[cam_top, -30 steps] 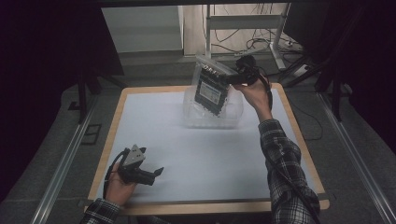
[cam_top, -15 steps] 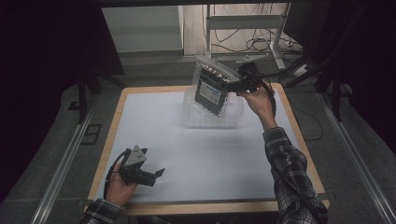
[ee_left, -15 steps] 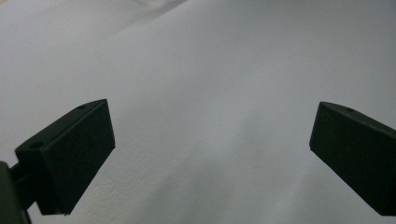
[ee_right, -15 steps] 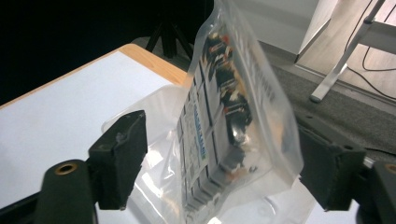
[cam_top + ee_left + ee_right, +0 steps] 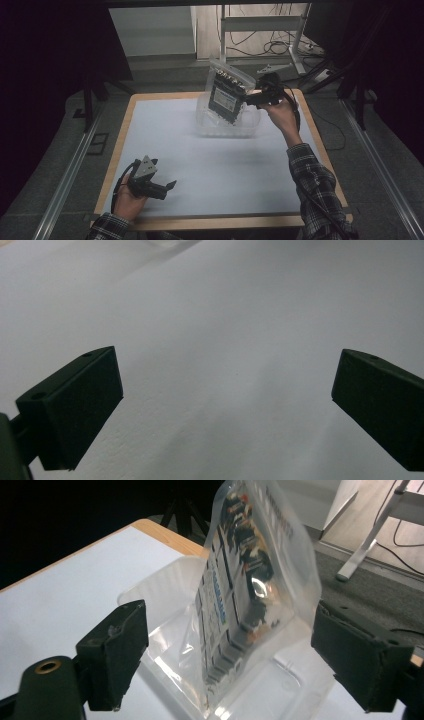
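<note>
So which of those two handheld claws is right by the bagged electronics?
The right gripper, raised at the table's far side with its jaws open either side of the clear bag. The left gripper rests near the front edge.

In your right gripper view the clear bag (image 5: pixel 255 595) runs off the top edge, and its bottom corner blocks part of the clear tray (image 5: pixel 280 690) behind it. The print on the board inside the bag is too blurred to read. From above, your right gripper (image 5: pixel 250 96) meets the bag's edge, but you cannot tell whether it pinches the plastic or only touches it.
</note>
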A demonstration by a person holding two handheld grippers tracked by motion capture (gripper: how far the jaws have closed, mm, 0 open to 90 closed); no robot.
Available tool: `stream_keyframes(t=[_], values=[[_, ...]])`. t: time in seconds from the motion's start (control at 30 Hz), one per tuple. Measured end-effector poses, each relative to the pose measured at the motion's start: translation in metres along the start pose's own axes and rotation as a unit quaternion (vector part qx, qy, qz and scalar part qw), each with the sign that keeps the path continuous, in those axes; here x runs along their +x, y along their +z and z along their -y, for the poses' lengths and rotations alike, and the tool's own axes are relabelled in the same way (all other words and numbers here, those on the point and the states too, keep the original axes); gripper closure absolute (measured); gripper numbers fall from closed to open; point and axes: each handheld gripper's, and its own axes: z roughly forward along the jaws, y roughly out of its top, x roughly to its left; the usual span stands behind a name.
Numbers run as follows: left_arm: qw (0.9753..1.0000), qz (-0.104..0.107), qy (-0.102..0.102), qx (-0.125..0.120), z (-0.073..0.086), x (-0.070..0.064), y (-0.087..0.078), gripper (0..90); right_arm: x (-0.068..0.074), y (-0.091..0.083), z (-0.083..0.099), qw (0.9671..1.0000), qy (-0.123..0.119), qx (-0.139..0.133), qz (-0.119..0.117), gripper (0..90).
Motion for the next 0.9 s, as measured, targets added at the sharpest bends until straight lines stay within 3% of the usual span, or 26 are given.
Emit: stream_keyframes(t=[0.47, 0.9], values=[[1.0, -0.001, 0.001, 0.0, 0.0, 0.0, 0.0, 0.0, 0.007, -0.012, 0.02, 0.9999, -0.005, 0.008, -0.008, 9.6], [1.0, -0.001, 0.001, 0.001, 0.0, -0.001, 0.0, 0.0, 0.019, -0.026, 0.049, 0.9995, -0.013, 0.028, -0.001, 5.4]])
